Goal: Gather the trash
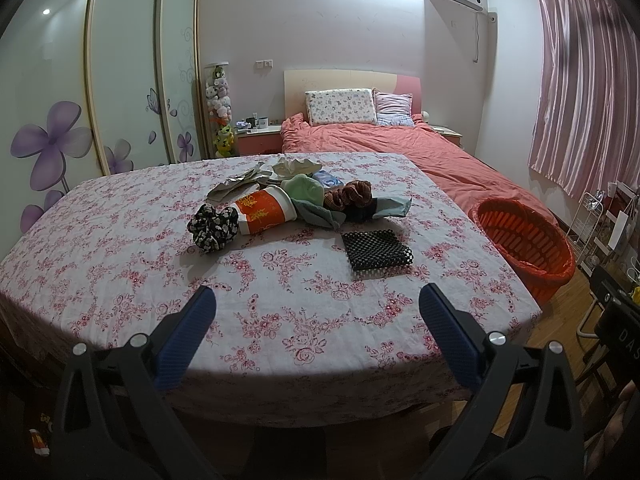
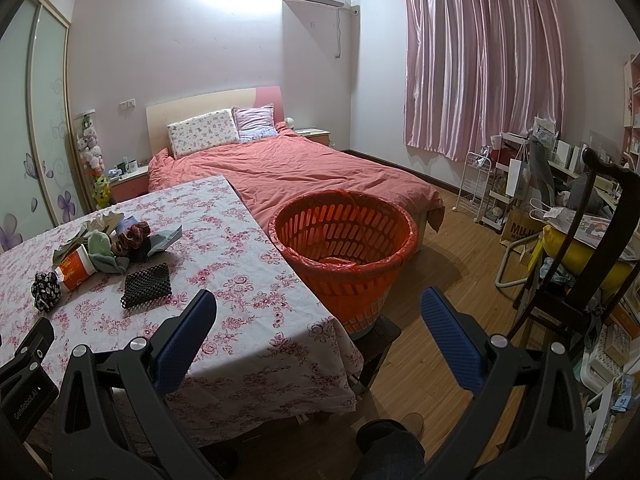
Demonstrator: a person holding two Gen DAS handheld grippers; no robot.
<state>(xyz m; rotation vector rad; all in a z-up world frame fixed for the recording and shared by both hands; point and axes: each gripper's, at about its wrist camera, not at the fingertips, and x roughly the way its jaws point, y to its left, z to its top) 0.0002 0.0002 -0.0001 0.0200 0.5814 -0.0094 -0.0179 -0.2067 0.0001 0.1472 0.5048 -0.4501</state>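
I held both the left gripper and the right gripper spread wide and empty. The paper cup lay on its side at twelve o'clock on the floral tablecloth, light and crushable, I judged; I'd pinch its rim. The orange basket stood at two o'clock beside the bed.

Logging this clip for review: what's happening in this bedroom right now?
A person holds two grippers, left gripper and right gripper, both open and empty, over a floral-clothed table. Nothing is picked yet: a tipped paper cup, crumpled wrappers and cloths remain piled. The orange lined basket waits beside the table.
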